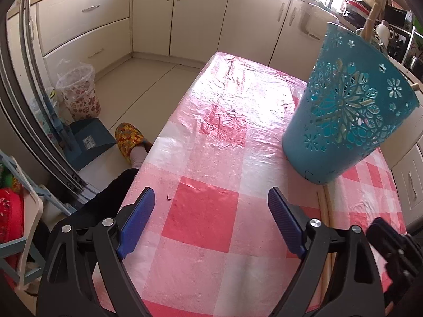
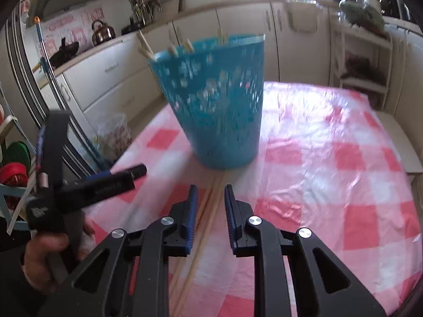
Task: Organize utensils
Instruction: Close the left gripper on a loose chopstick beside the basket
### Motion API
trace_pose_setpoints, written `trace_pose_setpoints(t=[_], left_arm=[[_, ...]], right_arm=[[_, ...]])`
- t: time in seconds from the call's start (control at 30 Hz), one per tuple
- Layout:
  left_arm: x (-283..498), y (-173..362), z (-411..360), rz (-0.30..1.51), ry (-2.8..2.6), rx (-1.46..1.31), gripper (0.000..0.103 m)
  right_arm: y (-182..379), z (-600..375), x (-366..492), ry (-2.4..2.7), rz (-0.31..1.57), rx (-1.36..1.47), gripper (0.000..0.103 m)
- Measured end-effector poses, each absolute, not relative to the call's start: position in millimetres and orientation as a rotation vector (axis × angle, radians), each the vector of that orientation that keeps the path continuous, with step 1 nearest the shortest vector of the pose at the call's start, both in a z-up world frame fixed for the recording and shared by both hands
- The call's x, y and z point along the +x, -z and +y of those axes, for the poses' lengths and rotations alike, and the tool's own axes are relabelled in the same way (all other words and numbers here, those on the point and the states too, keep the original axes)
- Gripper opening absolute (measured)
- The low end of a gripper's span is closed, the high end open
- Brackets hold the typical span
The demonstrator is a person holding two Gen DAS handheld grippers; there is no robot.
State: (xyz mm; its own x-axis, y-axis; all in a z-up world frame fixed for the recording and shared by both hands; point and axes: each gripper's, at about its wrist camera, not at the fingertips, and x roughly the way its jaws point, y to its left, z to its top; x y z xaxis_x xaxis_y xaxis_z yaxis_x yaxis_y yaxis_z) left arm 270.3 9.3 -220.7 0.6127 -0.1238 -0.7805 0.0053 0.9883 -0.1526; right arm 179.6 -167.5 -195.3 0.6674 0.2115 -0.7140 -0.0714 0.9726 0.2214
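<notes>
- The right gripper (image 2: 210, 198) hangs low over the bench (image 2: 330, 163); its blue fingers (image 2: 191, 211) stand a narrow gap apart, pinching nothing.
- Wooden chopsticks (image 2: 208, 211) lie flat on the bench and run under that gap toward the basket; the fingers are above them, and the pads do not press on them.
- The left gripper (image 1: 211, 200) hovers over the bench with its fingers (image 1: 138, 219) spread wide and nothing between them.
- From the right wrist view, that left gripper shows at the left edge, gripped by a hand (image 2: 50, 259).
- A blue basket (image 2: 216, 100) with cut-out flower patterns stands on the bench past both grippers, upright, wider at the rim than at the foot.
- More chopsticks (image 2: 145, 43) stick out above its rim, leaning outward.
- In the left wrist view the loose chopsticks (image 1: 325, 211) show between the basket foot and the right-hand finger, one end near the basket.
- The bench wears a pink-and-white checked plastic cloth (image 1: 206, 219), crinkled and shiny.
- A small dark crumb (image 1: 168, 198) lies on the cloth just beside the left finger.
- Down on the floor to the left: a foot in a yellow patterned slipper (image 1: 129, 137), a flowered bin (image 1: 79, 92) lined with a bag, and a blue dustpan (image 1: 90, 140).
- Cream cabinets (image 1: 201, 15) line the far wall.
</notes>
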Motion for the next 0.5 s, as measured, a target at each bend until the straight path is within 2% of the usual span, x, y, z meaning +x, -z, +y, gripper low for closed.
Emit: trace_pose_setpoints(t=[0.33,0.43,0.5], left_arm=[[259,222,-6,0.93,0.101,-0.105,0.084],[258,220,-15,0.94,0.123,-0.094,0.084],[259,220,-23,0.945,0.147,-0.085,0.084]], right_arm=[[225,-152,219,-0.121,0.908,0.101,0.019],[226,-152,217,-0.122,0.92,0.065,0.011],[226,-159,212,-0.116,0.93,0.073,0.009]])
